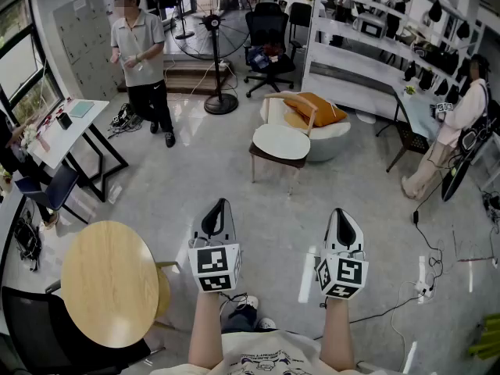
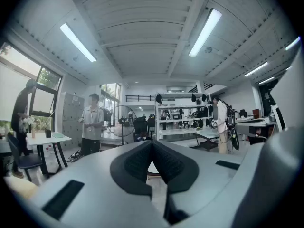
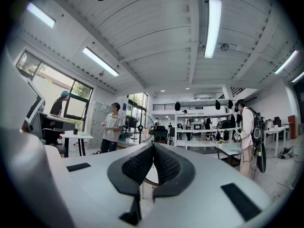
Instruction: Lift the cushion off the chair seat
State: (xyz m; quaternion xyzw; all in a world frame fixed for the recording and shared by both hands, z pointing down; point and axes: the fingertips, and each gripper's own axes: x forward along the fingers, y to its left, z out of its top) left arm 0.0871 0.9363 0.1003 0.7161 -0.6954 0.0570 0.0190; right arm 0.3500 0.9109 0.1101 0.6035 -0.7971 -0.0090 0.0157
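A grey polished floor (image 1: 195,186) runs through an open office of desks and shelving. A round wooden table (image 1: 109,283) sits just left of the left claw (image 1: 222,205), level with it. A standing fan (image 1: 212,22) is far ahead. A wooden chair (image 1: 291,98) stands well ahead, between the lines of the two claws. The round white cushion (image 1: 281,141) lies flat on its seat, face up. Being round, it shows no long axis. Both the left claw and the right claw (image 1: 342,212) are pinched fully together, holding nothing.
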